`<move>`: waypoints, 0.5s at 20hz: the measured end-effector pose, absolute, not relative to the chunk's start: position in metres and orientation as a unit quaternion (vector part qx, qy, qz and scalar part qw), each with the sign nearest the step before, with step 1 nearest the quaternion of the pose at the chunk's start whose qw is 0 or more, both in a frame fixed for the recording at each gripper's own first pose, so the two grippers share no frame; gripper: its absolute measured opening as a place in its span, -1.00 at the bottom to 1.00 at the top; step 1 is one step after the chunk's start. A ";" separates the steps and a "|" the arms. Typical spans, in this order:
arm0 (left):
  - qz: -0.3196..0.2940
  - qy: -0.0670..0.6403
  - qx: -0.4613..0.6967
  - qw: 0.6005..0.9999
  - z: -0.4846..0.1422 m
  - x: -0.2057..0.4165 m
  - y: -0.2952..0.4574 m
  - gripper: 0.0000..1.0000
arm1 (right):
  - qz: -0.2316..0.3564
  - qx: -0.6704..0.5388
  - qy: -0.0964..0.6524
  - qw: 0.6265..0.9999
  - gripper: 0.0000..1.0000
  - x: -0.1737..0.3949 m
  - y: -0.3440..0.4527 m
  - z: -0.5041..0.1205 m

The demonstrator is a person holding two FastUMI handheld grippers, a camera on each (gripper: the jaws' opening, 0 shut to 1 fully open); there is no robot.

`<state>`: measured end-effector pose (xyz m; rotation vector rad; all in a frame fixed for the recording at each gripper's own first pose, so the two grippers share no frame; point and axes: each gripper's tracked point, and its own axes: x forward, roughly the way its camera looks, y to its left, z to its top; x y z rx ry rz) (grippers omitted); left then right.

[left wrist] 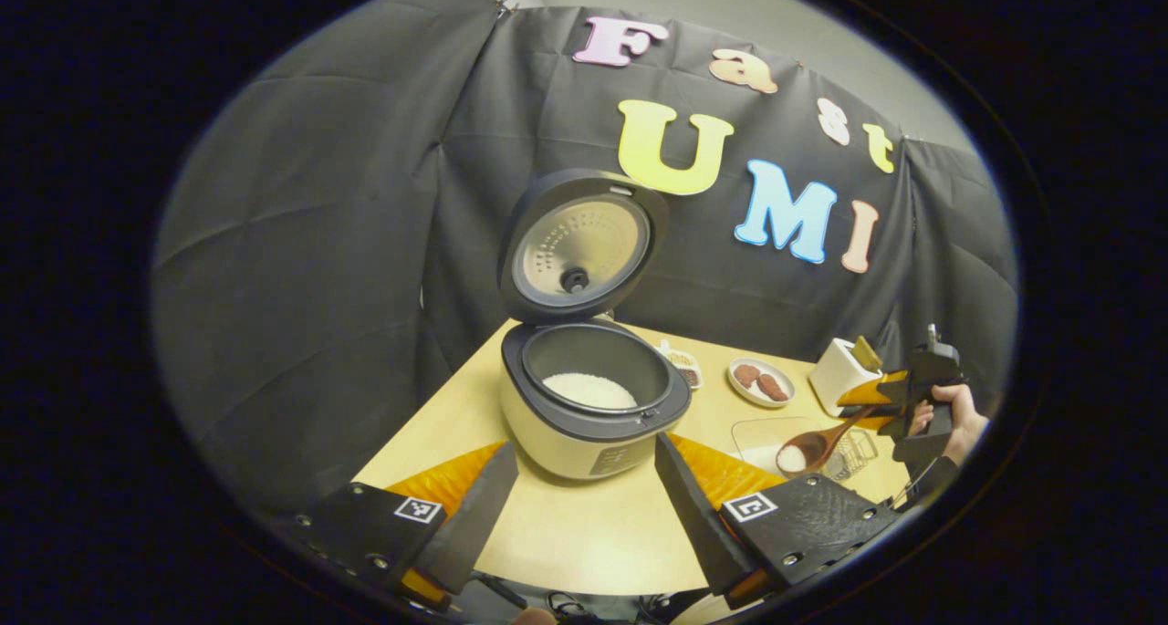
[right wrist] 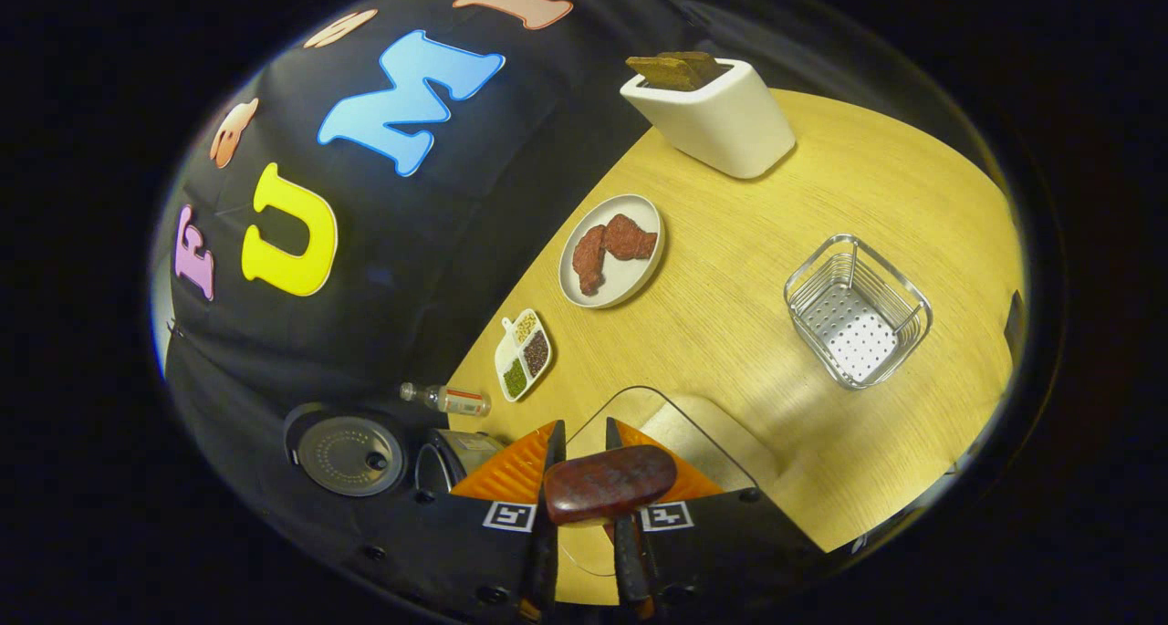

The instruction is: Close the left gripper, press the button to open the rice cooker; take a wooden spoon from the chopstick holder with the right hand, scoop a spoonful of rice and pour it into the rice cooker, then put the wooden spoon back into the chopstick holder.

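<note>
The wooden spoon (left wrist: 815, 447), loaded with rice over the glass dish (left wrist: 762, 435), is being pinched in our right gripper (right wrist: 584, 484) while our left gripper (left wrist: 584, 506) is hanging spread, and we are judging the carry to the open rice cooker (left wrist: 584, 397) next needs it level.

No readable text, brand or number anywhere. Square black-and-white coded markers (left wrist: 419, 510) on gripper fingers, not legible as text. Rice cooker front panel (left wrist: 610, 459) too blurred to read.

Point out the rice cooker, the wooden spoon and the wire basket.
Rice cooker (left wrist: 584, 442): left gripper view, front of its cream body.
Wooden spoon (left wrist: 808, 450): left gripper view, its bowl holding rice.
Wire basket (right wrist: 858, 312): right gripper view, its perforated bottom.
</note>
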<state>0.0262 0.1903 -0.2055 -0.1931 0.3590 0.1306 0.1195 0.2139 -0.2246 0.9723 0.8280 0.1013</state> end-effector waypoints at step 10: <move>0.083 0.170 -0.093 0.978 -0.205 0.037 0.206 0.90 | 0.112 0.554 0.377 0.734 -0.53 0.148 0.260 -0.146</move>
